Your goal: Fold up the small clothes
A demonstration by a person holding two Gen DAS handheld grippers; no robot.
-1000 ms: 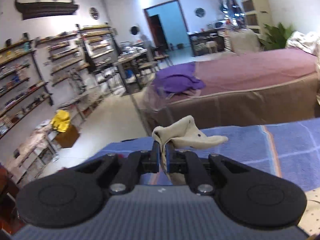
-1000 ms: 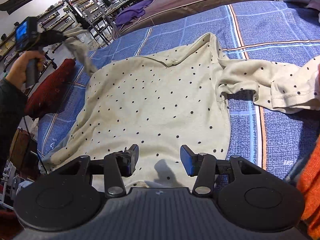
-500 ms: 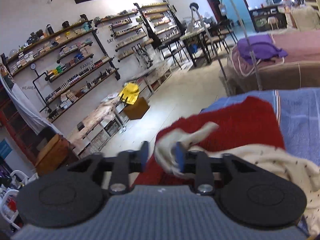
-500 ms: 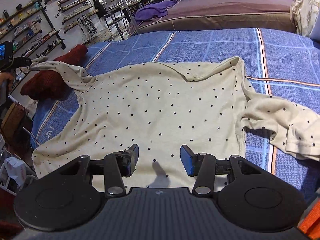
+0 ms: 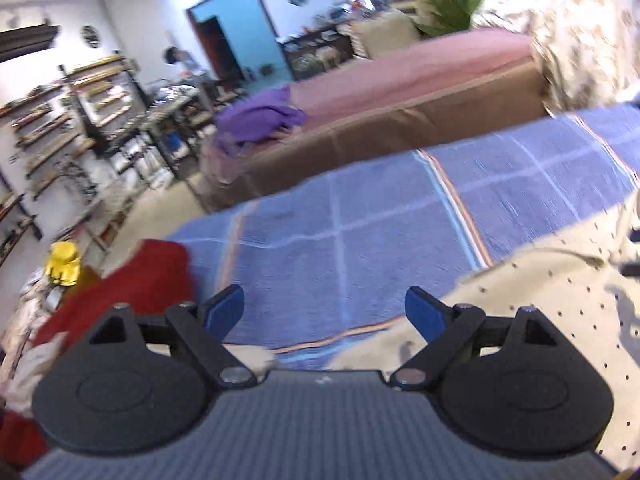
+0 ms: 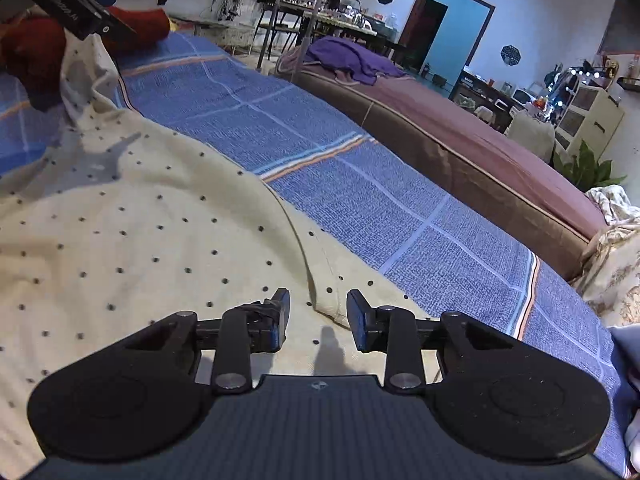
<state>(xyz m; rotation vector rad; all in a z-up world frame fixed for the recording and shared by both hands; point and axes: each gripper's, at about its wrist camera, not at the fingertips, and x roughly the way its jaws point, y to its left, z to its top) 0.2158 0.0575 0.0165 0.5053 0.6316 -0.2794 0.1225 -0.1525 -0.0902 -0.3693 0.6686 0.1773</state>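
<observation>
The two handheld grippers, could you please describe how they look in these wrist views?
Both match. The left gripper has a grey ribbed body, two round black discs, black linkage bars with silver screws, and blue-padded fingers. The right gripper is built alike, its finger pads looking darker. No cables or sleeves show.

We see a cream shirt [image 6: 120, 232] sprinkled with small dark dots, lying on a blue bedspread [image 6: 360, 200] crossed by pale grid lines and orange-and-white stripes. A deep red garment [image 5: 132, 280] sits at its edge. Our black grippers carry blue pads [image 5: 224, 312]. Beyond, a purple cloth [image 6: 348, 56] rests on a mauve bed [image 5: 420, 68] with brown sides.
</observation>
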